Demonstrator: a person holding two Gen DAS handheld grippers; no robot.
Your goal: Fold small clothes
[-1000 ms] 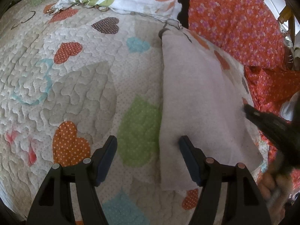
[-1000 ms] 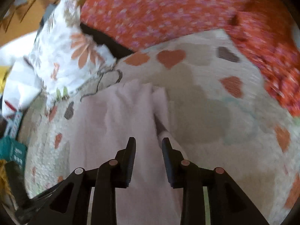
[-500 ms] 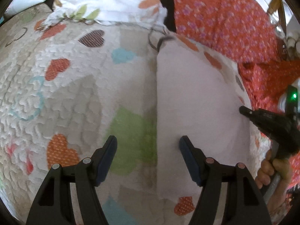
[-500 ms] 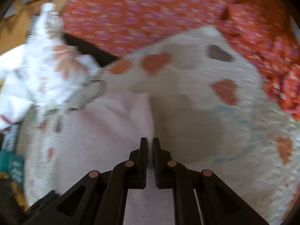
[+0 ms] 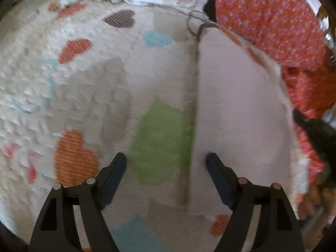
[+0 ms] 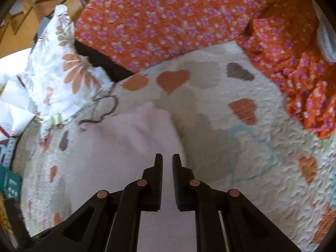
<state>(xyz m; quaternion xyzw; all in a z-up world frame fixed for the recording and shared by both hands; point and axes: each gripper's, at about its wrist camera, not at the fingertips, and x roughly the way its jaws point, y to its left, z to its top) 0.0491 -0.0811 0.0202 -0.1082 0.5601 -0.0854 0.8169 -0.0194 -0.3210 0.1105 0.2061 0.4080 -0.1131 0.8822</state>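
A pale pink cloth [image 5: 237,113] lies folded lengthwise on the heart-patterned quilt [image 5: 84,84]. My left gripper [image 5: 167,161] is open and empty, low over the quilt, its right finger over the cloth's left edge. My right gripper [image 6: 167,161] has its jaws nearly closed with a narrow gap, over the right part of the cloth [image 6: 126,147]; the cloth's right edge looks raised there, and whether the jaws pinch it I cannot tell. The right gripper also shows dark at the right edge of the left wrist view [image 5: 315,130].
An orange flowered blanket [image 6: 178,16] is bunched along the far side and right. A white flowered pillow [image 6: 63,73] lies at the far left. A dark cord [image 6: 100,109] loops on the quilt near the cloth's far end.
My right gripper closed from open to almost shut, then opened a small gap, and moved along the cloth's right side. The left gripper stayed open and shifted slightly.
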